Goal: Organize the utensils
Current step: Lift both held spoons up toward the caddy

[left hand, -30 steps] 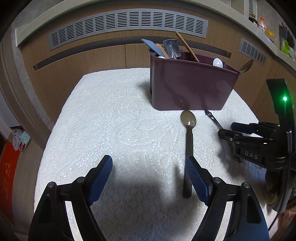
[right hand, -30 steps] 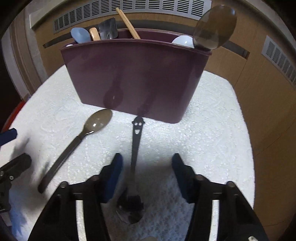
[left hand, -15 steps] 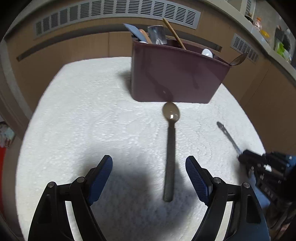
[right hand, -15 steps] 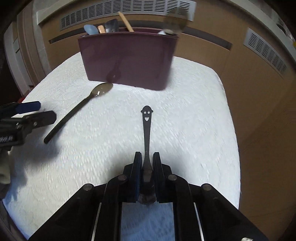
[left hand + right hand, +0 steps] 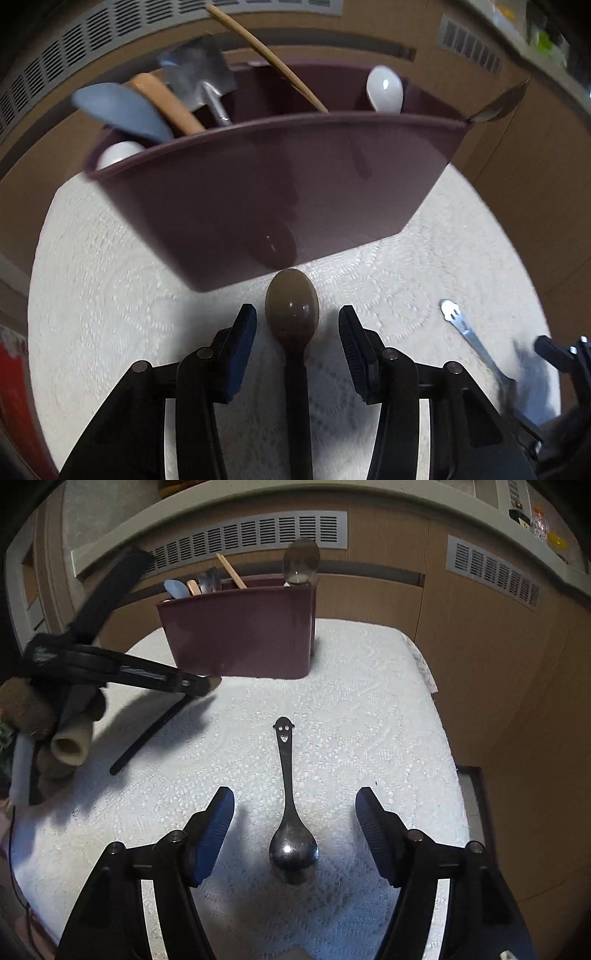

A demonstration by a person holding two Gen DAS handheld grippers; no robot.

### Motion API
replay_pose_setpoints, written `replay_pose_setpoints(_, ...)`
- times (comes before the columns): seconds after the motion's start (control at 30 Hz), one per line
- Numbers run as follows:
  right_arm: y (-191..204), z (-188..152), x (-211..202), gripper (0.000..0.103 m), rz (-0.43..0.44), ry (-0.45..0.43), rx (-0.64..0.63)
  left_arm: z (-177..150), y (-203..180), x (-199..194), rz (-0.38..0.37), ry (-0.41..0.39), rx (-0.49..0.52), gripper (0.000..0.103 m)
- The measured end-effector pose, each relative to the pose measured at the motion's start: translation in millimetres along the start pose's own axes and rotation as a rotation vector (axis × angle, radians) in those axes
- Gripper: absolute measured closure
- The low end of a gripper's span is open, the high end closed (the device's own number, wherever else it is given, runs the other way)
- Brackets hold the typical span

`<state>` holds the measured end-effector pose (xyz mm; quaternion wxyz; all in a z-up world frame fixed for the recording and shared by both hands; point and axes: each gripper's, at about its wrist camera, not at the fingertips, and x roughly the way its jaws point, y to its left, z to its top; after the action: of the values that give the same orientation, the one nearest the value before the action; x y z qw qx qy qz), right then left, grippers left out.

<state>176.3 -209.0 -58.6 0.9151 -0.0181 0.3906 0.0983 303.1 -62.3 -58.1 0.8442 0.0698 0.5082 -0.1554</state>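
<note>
A brown plastic spoon (image 5: 291, 308) lies on the white cloth, its bowl just short of the maroon caddy (image 5: 258, 192). My left gripper (image 5: 297, 345) straddles its neck; the jaws are closing, and a gap still shows on each side of the spoon. A metal spoon (image 5: 293, 849) with a smiley-face handle end lies between the fingers of my right gripper (image 5: 295, 830), whose jaws are opening and do not touch it. In the right wrist view, the left gripper (image 5: 201, 685) hovers by the caddy (image 5: 240, 638). The metal spoon (image 5: 469, 332) also shows in the left wrist view.
The caddy holds several utensils: a blue spatula (image 5: 118, 110), a small metal shovel (image 5: 199, 81), a wooden stick (image 5: 266, 55), a white spoon (image 5: 384, 88). Wooden cabinets with vent grilles (image 5: 258, 535) stand behind. The table's right edge (image 5: 443, 738) drops off near the metal spoon.
My left gripper slid forward along the brown spoon toward the caddy and narrowed its jaws. My right gripper shut on the metal spoon, drew it back from the caddy, then opened and left it on the cloth.
</note>
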Motion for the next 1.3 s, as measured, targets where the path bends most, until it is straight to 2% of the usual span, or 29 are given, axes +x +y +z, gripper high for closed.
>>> replay_pose_setpoints(0.07,-2,0,1,0.034,0.003,-0.001,0.006,6,-4,8,0.033,0.011,0.002,0.057)
replay_pose_setpoints(0.13,-4,0,0,0.032,0.003,-0.002,0.016,8,-6,8,0.039,0.008,0.005,0.068)
replay_pose_setpoints(0.23,-6,-1,0,0.026,0.005,0.009,0.027,1,-6,3,0.031,0.006,-0.015,0.069)
replay_pose_setpoints(0.43,-11,-2,2,0.026,0.038,0.036,0.058,-49,-1,-26,0.036,-0.014,-0.038,0.069)
replay_pose_setpoints(0.63,-7,-7,2,0.026,0.001,0.079,0.047,-98,11,-52,0.053,-0.064,-0.103,0.069)
replay_pose_setpoints(0.73,-2,-13,4,0.035,-0.006,0.132,0.023,-111,22,-60,0.026,-0.079,-0.145,0.069)
replay_pose_setpoints(0.8,1,-16,8,0.036,0.007,0.171,0.018,-113,27,-62,0.007,-0.083,-0.165,0.069)
replay_pose_setpoints(0.87,5,-15,8,0.036,-0.003,0.171,0.007,-115,33,-65,-0.004,-0.087,-0.180,0.069)
replay_pose_setpoints(0.97,12,-10,8,0.039,0.075,0.187,0.010,-118,28,-60,-0.010,-0.089,-0.191,0.069)
replay_pose_setpoints(1.0,15,-6,8,0.048,0.088,0.184,0.001,-119,29,-60,-0.013,-0.089,-0.192,0.069)
replay_pose_setpoints(1.07,19,5,9,0.063,0.060,0.166,-0.022,-120,30,-58,-0.010,-0.090,-0.185,0.069)
replay_pose_setpoints(1.13,20,18,17,0.063,0.020,0.144,-0.046,-124,34,-58,-0.006,-0.092,-0.179,0.069)
replay_pose_setpoints(1.23,20,36,37,0.067,0.020,0.163,-0.055,-126,33,-63,-0.007,-0.091,-0.178,0.068)
replay_pose_setpoints(1.3,19,43,51,0.077,0.020,0.183,-0.059,-129,34,-65,-0.009,-0.090,-0.177,0.068)
